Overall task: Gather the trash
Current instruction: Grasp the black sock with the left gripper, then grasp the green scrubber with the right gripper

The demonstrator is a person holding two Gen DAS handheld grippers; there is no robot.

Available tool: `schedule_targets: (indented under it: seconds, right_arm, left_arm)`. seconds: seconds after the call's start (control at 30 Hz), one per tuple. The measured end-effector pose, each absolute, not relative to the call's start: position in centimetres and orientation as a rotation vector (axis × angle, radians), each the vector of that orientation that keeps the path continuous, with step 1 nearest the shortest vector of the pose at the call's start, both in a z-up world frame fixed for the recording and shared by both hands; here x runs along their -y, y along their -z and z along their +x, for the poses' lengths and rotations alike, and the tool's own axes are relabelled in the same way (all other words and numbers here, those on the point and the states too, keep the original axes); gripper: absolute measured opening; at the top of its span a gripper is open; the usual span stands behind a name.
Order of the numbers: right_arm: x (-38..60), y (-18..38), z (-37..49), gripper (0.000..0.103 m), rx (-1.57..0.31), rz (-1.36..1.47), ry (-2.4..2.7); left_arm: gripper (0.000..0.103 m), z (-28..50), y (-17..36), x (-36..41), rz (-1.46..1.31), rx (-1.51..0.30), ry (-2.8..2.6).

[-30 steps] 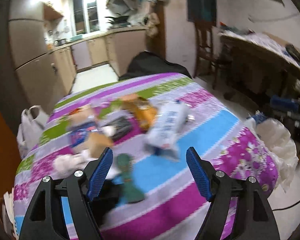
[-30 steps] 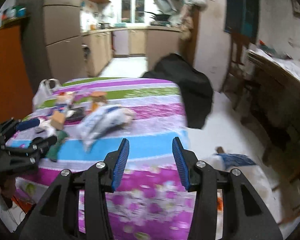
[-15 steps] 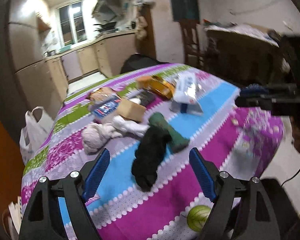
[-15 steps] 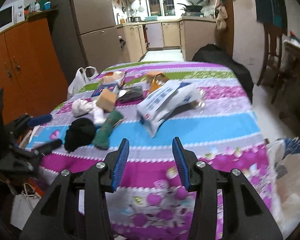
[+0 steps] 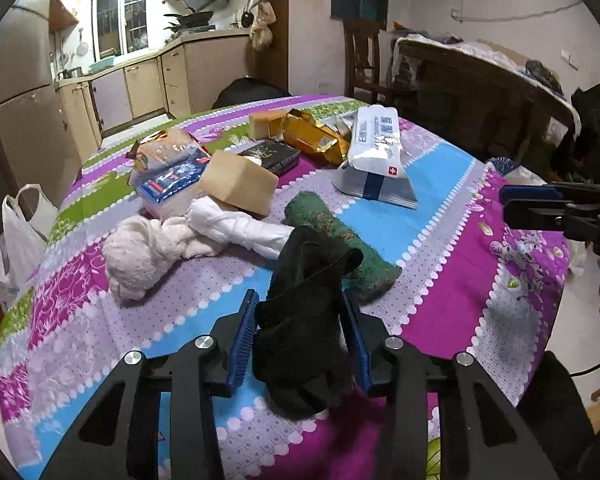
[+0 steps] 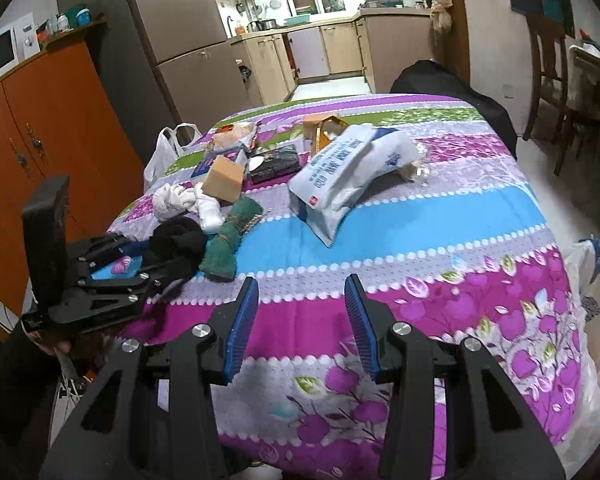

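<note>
Trash lies on a table under a striped flowered cloth [image 5: 440,184]: a black cloth [image 5: 300,340], a green rolled cloth [image 5: 340,232], white rags [image 5: 148,248], a cardboard box [image 5: 240,184], a gold packet [image 5: 312,136] and a white tissue pack [image 5: 376,156]. My left gripper [image 5: 299,296] is closing, its blue pads pressing both sides of the black cloth near the table's front edge. The right wrist view shows that gripper [image 6: 148,260] at the left with the black cloth [image 6: 178,236] in it. My right gripper [image 6: 302,284] hangs open over the front right of the table, nothing between its fingers.
A white plastic bag [image 5: 20,236] hangs beside the table's left side. A black bag [image 6: 452,84] stands past the far end, a wooden chair [image 5: 360,60] at the back right. An orange cabinet [image 6: 40,120] is at the left; a pale bag [image 6: 596,272] lies on the floor at the right.
My left gripper came down and forward over the black cloth, and its jaws narrowed from wide apart onto it. The right gripper sank toward the table with the same gap.
</note>
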State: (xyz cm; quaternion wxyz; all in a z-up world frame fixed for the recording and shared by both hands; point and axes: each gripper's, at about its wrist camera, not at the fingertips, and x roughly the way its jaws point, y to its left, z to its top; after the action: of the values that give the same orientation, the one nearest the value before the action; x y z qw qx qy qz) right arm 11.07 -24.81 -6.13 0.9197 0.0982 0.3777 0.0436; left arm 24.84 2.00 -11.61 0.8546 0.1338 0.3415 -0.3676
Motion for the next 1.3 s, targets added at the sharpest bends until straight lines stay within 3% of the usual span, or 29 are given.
schedule_targets:
  seconds: [0.6, 1.03, 1.3]
  right_arm:
    - [17.2, 8.3, 19.3, 0.043, -0.881, 0.098, -0.229]
    - [16.3, 10.0, 20.7, 0.019, -0.903, 0.020, -0.139]
    - [16.2, 8.7, 18.6, 0.016, -0.889, 0.021, -0.175]
  left_arm:
    - [0.037, 22.4, 8.4, -10.1, 0.112, -0.669, 0.535]
    - [0.037, 22.5, 8.8, -9.3, 0.117, -0.719, 0.469]
    - [0.037, 22.2, 9.0, -8.6, 0.124, -0.757, 0.420]
